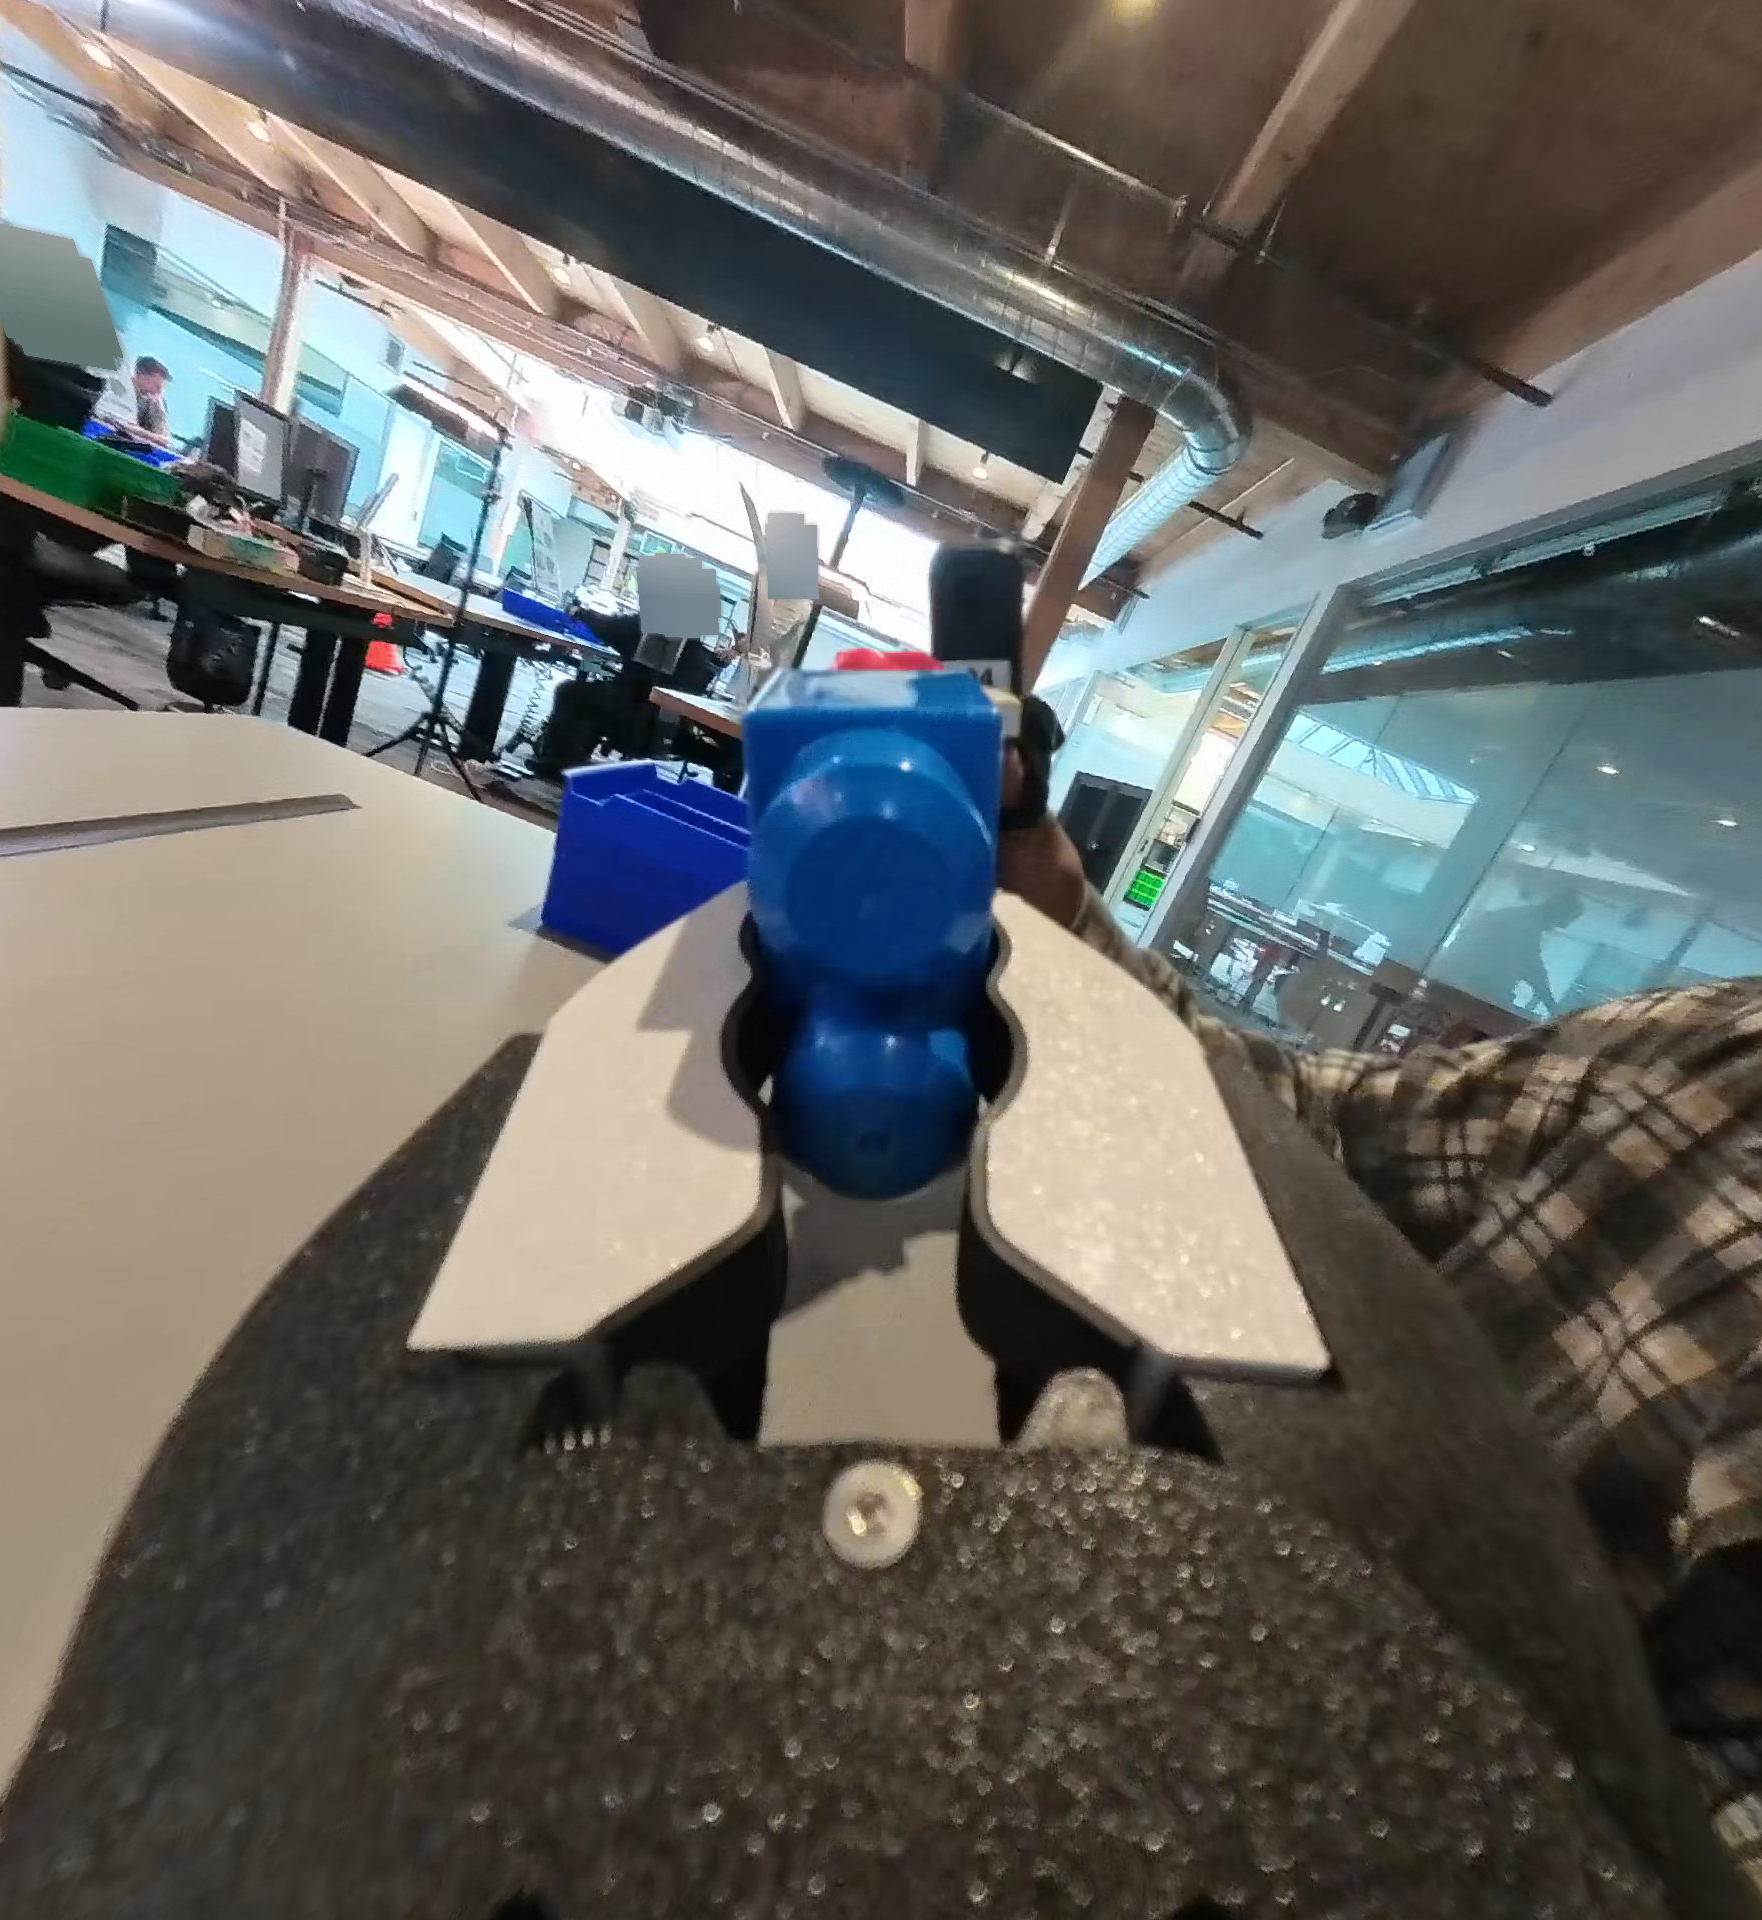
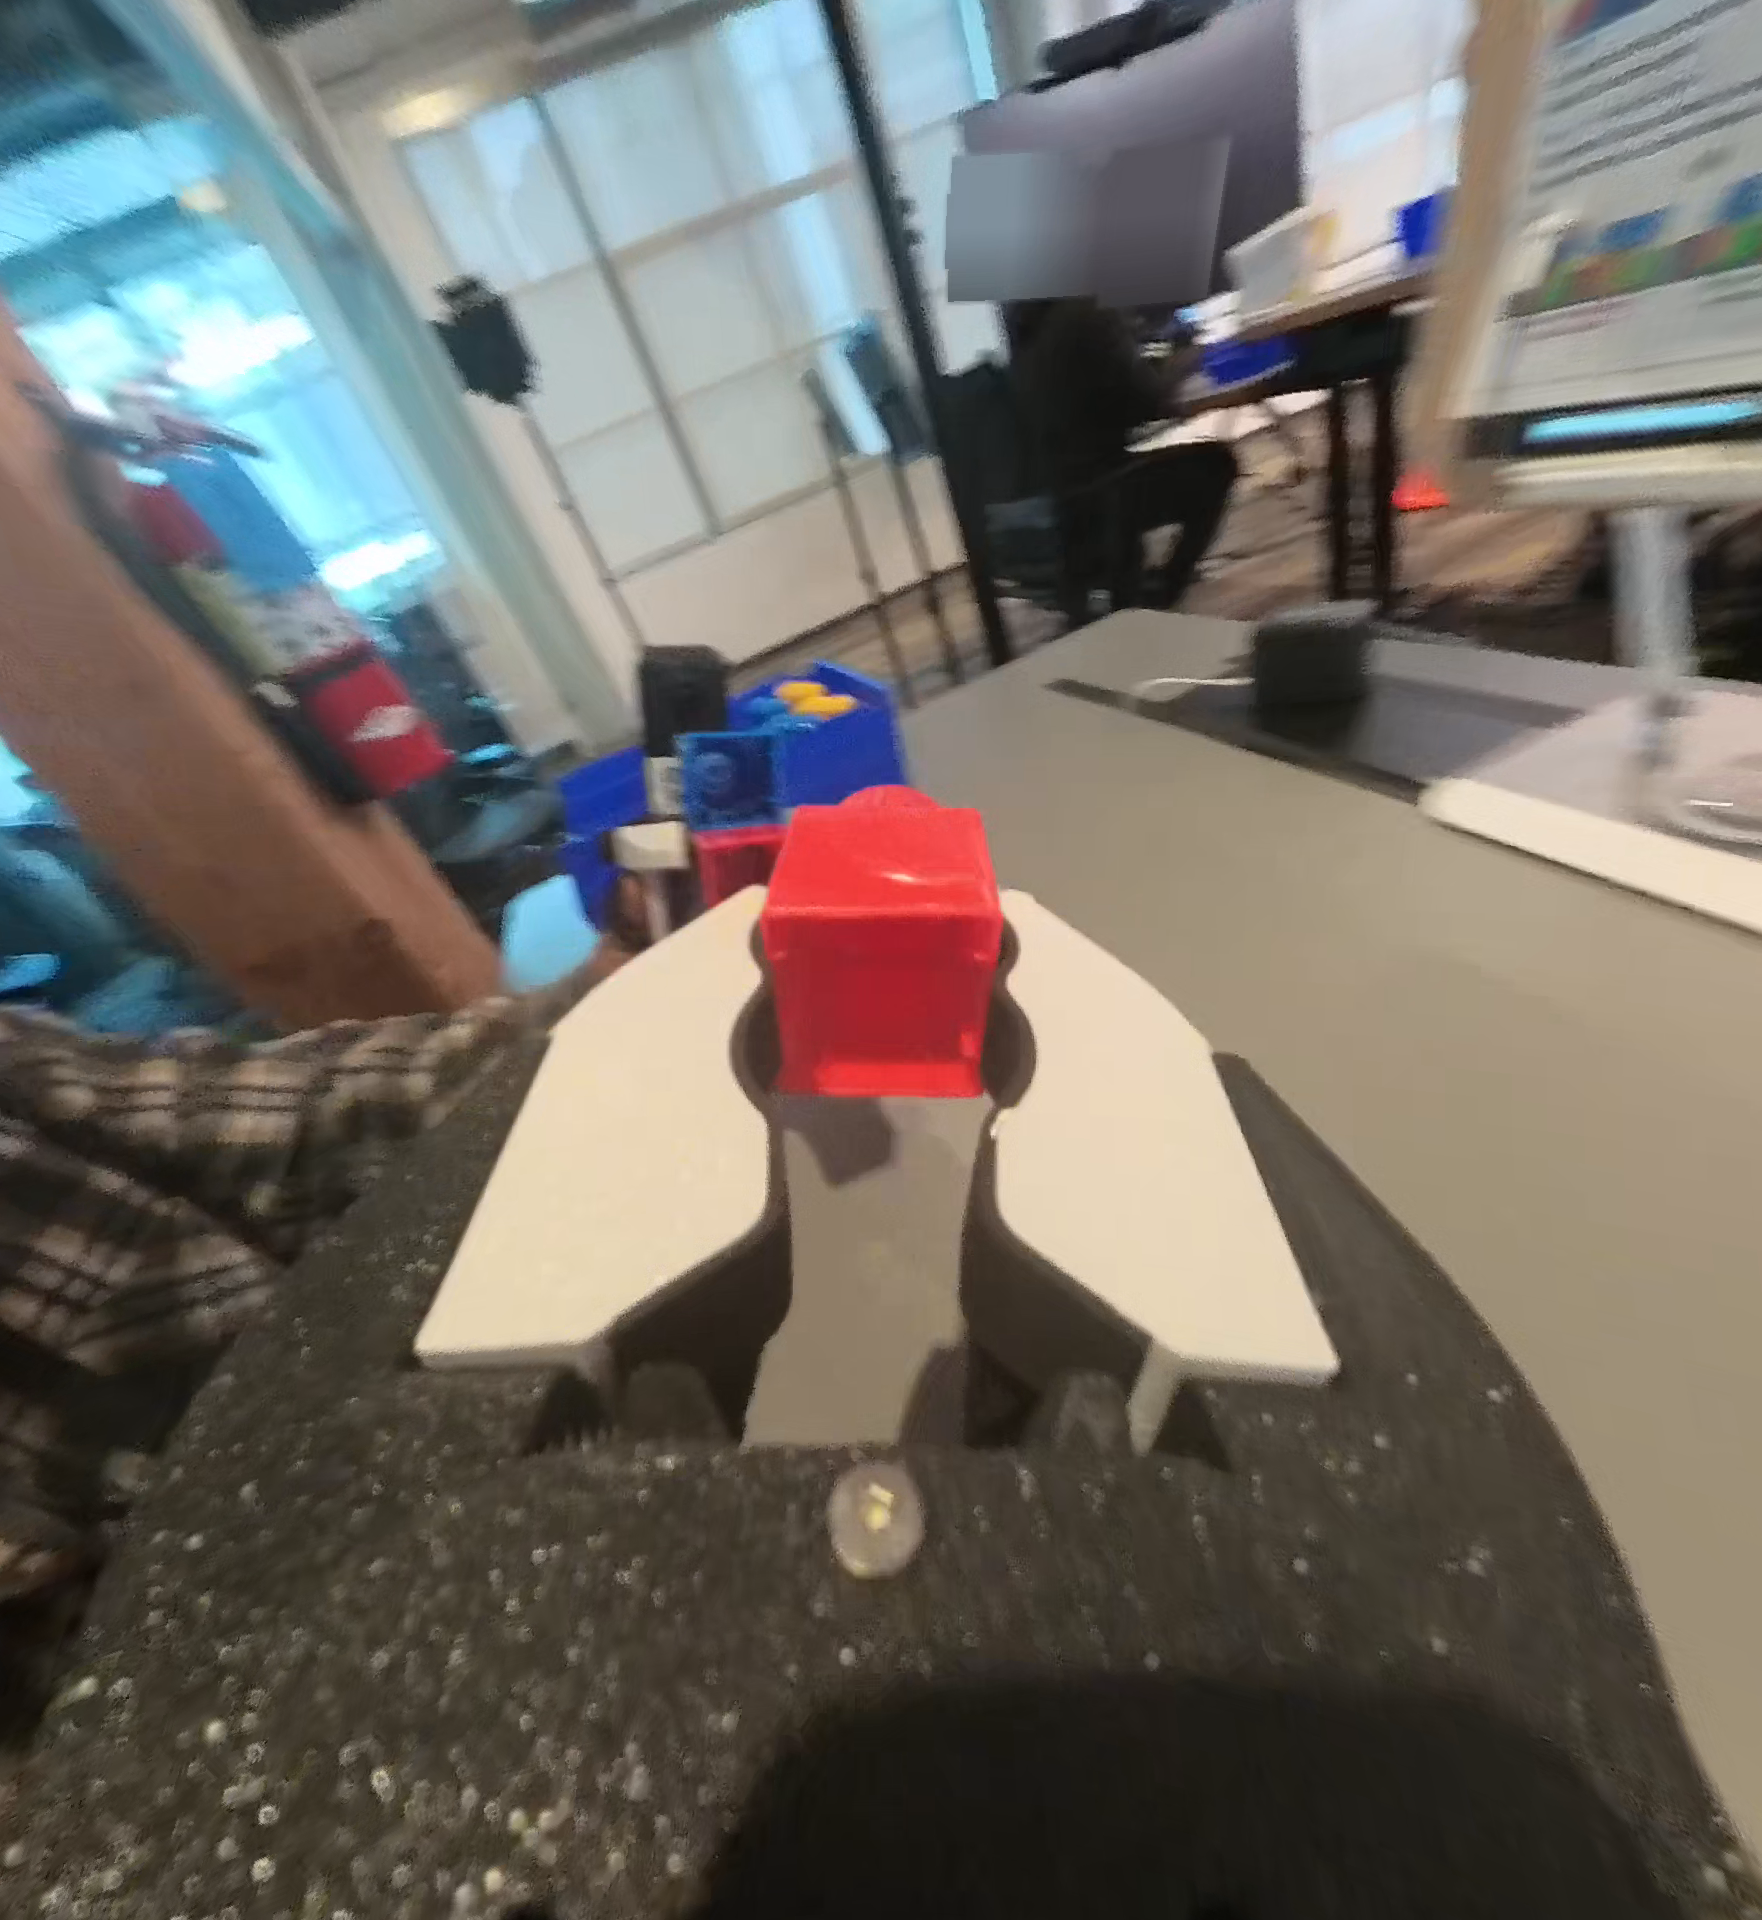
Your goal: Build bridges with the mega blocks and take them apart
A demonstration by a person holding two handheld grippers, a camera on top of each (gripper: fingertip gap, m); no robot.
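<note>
My left gripper (image 1: 872, 925) is shut on a blue mega block (image 1: 872, 862), its studs facing the camera, held above the white table (image 1: 181, 1039). My right gripper (image 2: 882, 925) is shut on a red mega block (image 2: 877, 977), held above the table (image 2: 1376, 1039). In the right wrist view the blue block (image 2: 726, 774) shows farther off in the other gripper, with a red piece (image 2: 731, 862) just under it. In the left wrist view red studs (image 1: 872, 660) and the other gripper's black body (image 1: 976, 613) show behind the blue block. I cannot tell whether the blocks touch.
A blue bin (image 1: 638, 862) stands on the table behind the blocks; in the right wrist view it (image 2: 835, 748) holds yellow and blue blocks. A plaid sleeve (image 1: 1583, 1195) lies to the right. A stand with a board (image 2: 1666, 312) and a black puck (image 2: 1308, 655) are at the table's far side. Spacing between my two grippers at the tips: around 15 cm.
</note>
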